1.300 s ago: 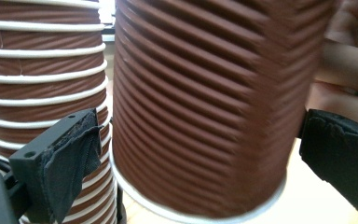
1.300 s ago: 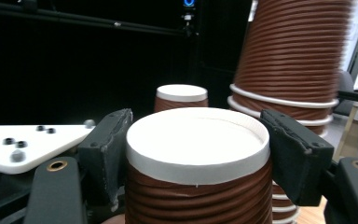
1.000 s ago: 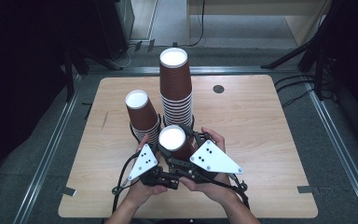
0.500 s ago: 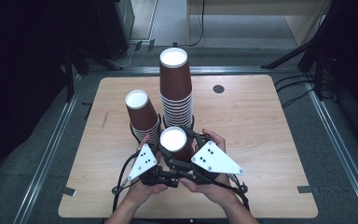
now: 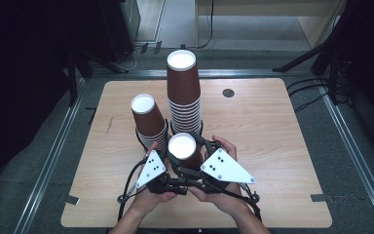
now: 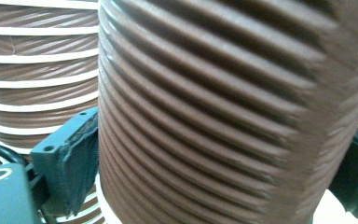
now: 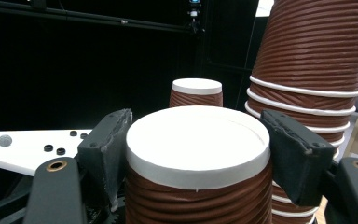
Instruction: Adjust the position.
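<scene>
A brown ribbed paper cup (image 5: 182, 147), upside down with its white base up, stands near the table's front between both grippers. My left gripper (image 5: 171, 163) grips it low on its side; in the left gripper view the cup wall (image 6: 223, 112) sits between the jaws, and one pad (image 6: 70, 156) presses it. My right gripper (image 5: 195, 155) holds the same cup near its top (image 7: 196, 140), with both pads (image 7: 106, 147) against the wall. A tall stack of cups (image 5: 182, 90) stands right behind, and a shorter stack (image 5: 148, 122) is at its left.
The wooden table (image 5: 272, 131) has bare room to the right and at the far left. A small dark round spot (image 5: 228, 92) lies at the back right. Metal rails (image 5: 53, 156) run along the table's sides, with black cables (image 5: 316, 92) on the floor beyond.
The held cup and both grippers have shifted very slightly to the right. The two stacks have not moved.
</scene>
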### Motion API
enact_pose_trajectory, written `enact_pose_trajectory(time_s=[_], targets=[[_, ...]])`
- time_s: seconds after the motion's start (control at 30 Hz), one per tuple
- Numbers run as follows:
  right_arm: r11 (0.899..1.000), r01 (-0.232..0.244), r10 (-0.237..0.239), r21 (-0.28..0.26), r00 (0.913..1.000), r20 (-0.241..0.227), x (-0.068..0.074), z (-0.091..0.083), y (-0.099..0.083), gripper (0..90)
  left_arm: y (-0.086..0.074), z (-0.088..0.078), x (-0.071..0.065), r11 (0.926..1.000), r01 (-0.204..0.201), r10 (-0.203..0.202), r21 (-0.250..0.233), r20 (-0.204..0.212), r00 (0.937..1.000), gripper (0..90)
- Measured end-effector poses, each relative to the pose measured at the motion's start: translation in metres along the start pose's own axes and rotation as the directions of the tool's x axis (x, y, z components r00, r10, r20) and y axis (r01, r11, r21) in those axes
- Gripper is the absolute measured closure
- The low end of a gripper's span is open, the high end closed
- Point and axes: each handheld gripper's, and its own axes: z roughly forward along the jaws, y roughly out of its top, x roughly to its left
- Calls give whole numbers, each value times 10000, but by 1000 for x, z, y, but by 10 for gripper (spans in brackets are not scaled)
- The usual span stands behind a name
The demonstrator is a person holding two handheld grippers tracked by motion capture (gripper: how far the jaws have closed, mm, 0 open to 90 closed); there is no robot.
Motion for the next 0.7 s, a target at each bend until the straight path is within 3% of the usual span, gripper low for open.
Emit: enact_pose_trajectory(time_s=[0.27, 0.43, 0.7], targets=[[9998, -139, 140, 113, 9999, -48, -2, 0, 0, 253, -1, -2, 2, 9999, -138, 138, 67, -31, 9999, 94], [9994, -141, 144, 313, 9998, -102, -2, 2, -2, 179, 0, -3, 4, 9999, -125, 126, 65, -91, 9999, 98], [9995, 2, 6, 325, 9997, -236, -2, -1, -1, 139, 4, -7, 10, 9981, -396, 401, 471, -97, 9991, 104]])
